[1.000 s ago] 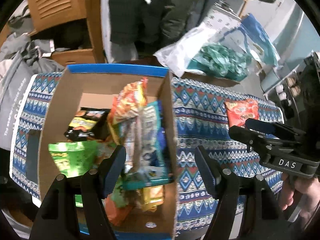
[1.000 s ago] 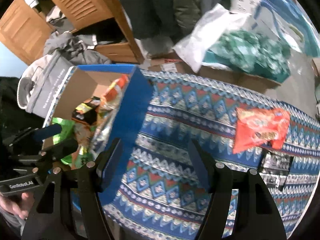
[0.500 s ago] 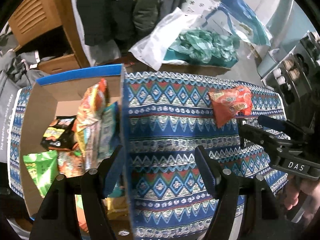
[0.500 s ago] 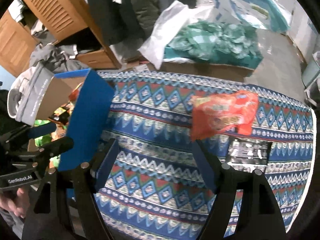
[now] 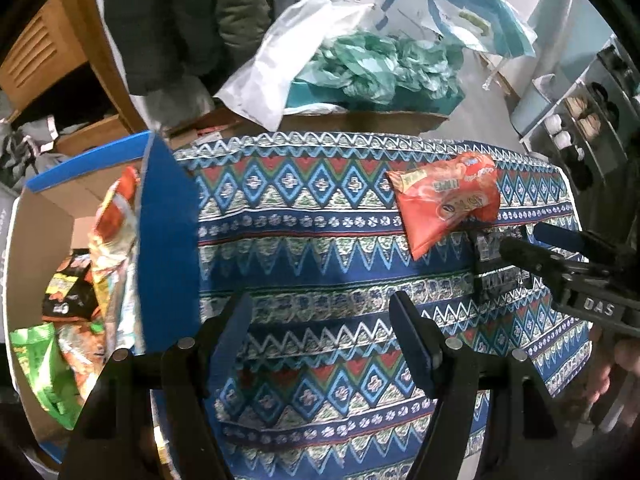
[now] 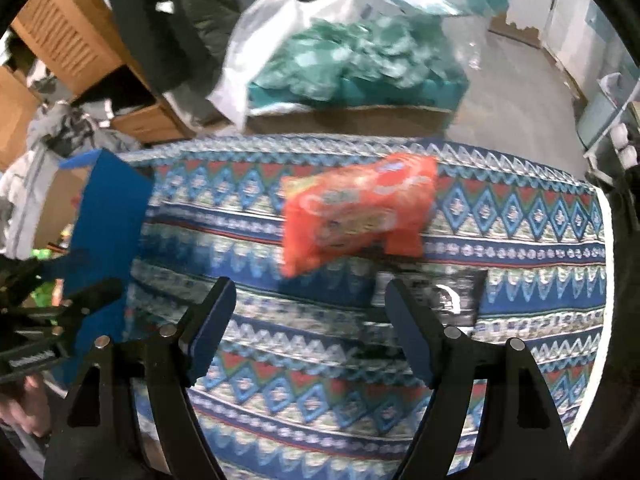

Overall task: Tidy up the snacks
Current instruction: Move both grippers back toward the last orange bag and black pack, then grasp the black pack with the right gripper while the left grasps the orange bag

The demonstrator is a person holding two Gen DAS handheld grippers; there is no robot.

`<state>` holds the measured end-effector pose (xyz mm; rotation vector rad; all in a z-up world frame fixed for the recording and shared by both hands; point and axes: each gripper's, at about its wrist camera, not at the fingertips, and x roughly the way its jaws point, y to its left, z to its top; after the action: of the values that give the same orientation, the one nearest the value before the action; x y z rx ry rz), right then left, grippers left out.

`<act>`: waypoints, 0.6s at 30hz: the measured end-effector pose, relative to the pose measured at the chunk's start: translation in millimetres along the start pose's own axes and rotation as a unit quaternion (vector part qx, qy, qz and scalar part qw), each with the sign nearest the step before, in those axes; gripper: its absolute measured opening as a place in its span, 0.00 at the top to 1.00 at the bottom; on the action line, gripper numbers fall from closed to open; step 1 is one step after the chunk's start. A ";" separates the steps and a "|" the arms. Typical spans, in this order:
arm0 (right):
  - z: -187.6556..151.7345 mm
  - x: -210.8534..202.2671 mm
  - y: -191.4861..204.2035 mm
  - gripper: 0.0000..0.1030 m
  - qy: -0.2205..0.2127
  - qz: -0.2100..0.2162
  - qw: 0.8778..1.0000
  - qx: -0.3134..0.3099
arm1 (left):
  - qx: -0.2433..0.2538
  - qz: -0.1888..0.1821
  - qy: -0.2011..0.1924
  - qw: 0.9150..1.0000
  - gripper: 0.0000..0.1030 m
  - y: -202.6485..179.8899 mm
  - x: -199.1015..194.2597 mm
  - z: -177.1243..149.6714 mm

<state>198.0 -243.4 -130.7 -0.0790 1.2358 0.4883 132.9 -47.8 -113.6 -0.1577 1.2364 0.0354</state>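
An orange snack bag (image 5: 448,204) (image 6: 356,212) lies on the patterned tablecloth (image 5: 320,240), toward its far right. A dark packet (image 6: 444,296) (image 5: 490,264) lies just in front of the bag. A cardboard box with blue outer walls (image 5: 168,240) (image 6: 108,220) stands at the left and holds several snack bags (image 5: 112,240). My left gripper (image 5: 320,308) hangs open over bare cloth, right of the box wall. My right gripper (image 6: 310,292) is open too, just short of the orange bag, nothing between its fingers. Each gripper shows at the edge of the other's view.
Beyond the table's far edge stands a box of crumpled green plastic (image 5: 384,68) with a white bag (image 5: 280,64) draped on it. Dark coats (image 5: 168,24) hang behind, wooden cabinets (image 6: 68,40) at far left, a shelf unit (image 5: 592,128) at right.
Both grippers have swung right, from over the snack box to over the cloth, and sunk a little. The orange bag is nearer and more central in both views. The right jaws have spread slightly.
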 end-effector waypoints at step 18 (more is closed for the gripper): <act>9.2 59.2 -82.5 0.24 0.026 0.004 0.999 0.037 | 0.078 0.014 0.020 0.997 0.29 -56.7 62.6 3.2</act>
<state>253.2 -295.7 -198.6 -0.0246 1.3039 0.4500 162.8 -107.1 -165.8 -0.0058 1.2755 -0.0403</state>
